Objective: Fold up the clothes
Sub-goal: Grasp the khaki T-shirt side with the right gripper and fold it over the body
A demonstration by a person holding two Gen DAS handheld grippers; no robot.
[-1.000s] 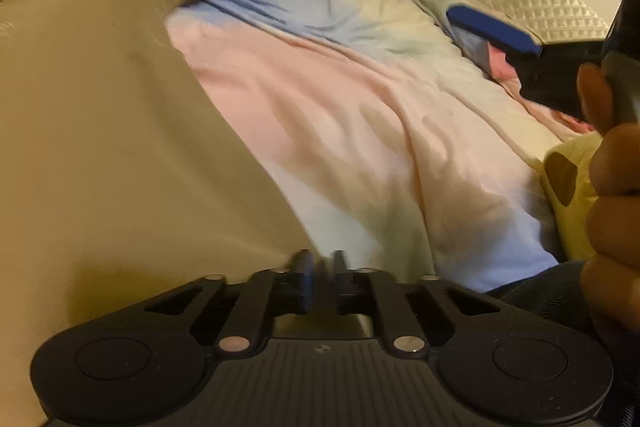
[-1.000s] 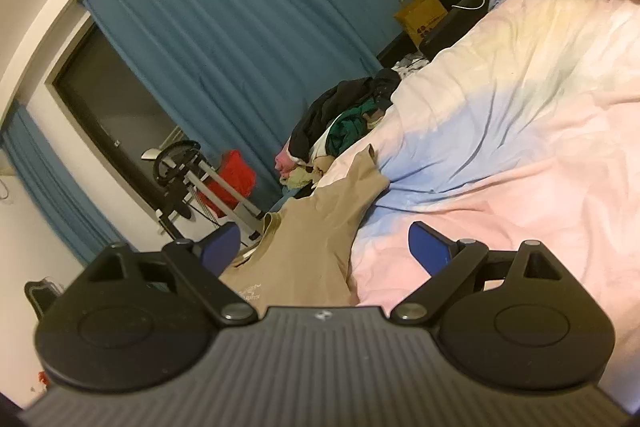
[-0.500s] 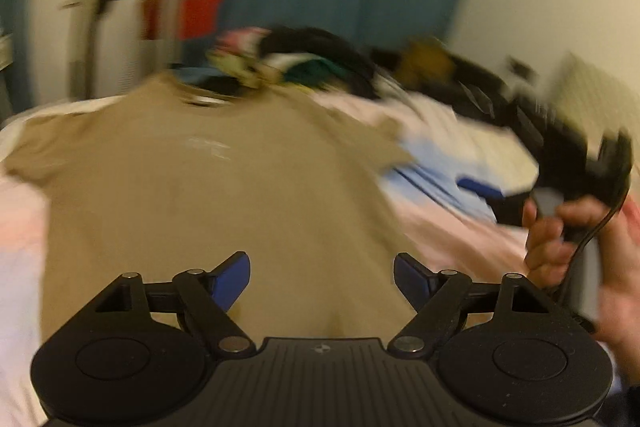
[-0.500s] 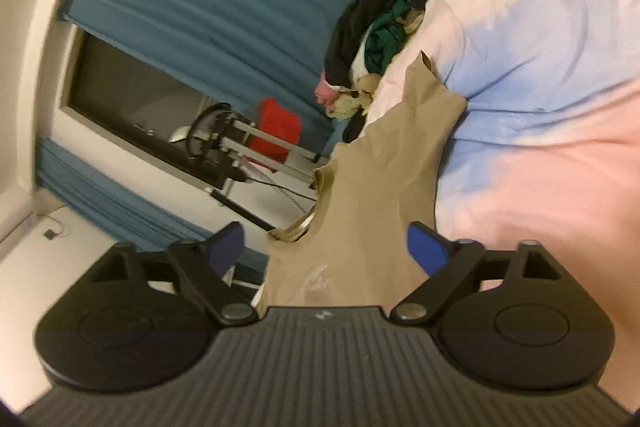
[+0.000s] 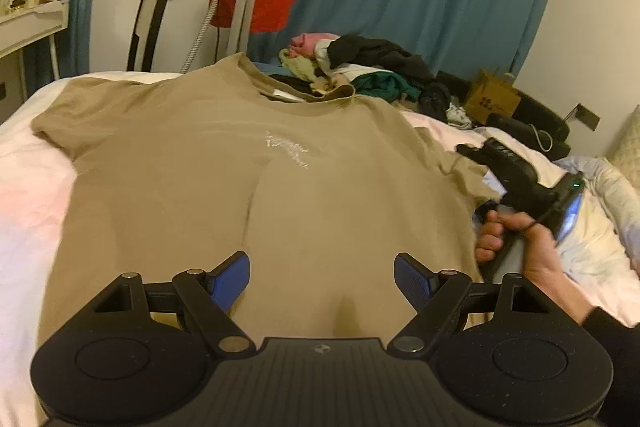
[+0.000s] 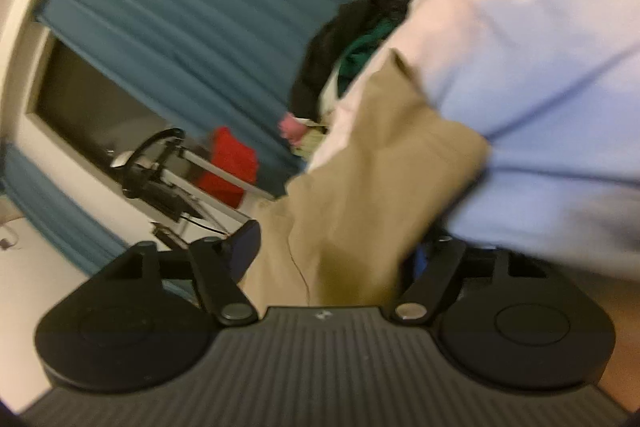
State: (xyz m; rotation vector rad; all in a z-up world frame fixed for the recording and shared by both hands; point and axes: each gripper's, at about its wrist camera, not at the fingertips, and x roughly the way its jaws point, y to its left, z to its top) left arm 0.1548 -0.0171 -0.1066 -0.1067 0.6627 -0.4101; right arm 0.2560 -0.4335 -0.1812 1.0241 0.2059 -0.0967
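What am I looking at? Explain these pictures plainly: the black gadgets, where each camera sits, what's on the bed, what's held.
No robot: a person holds a two-finger gripper in each hand, each with a camera looking along its fingers. The left view shows the left gripper, just opened and empty, above a tan T-shirt spread flat on the bed cover. A clothes pile lies beyond. The right hand carries the other tool. The blurred right view shows the right gripper, jaws just closing with the sleeve between them, not visibly clamped.
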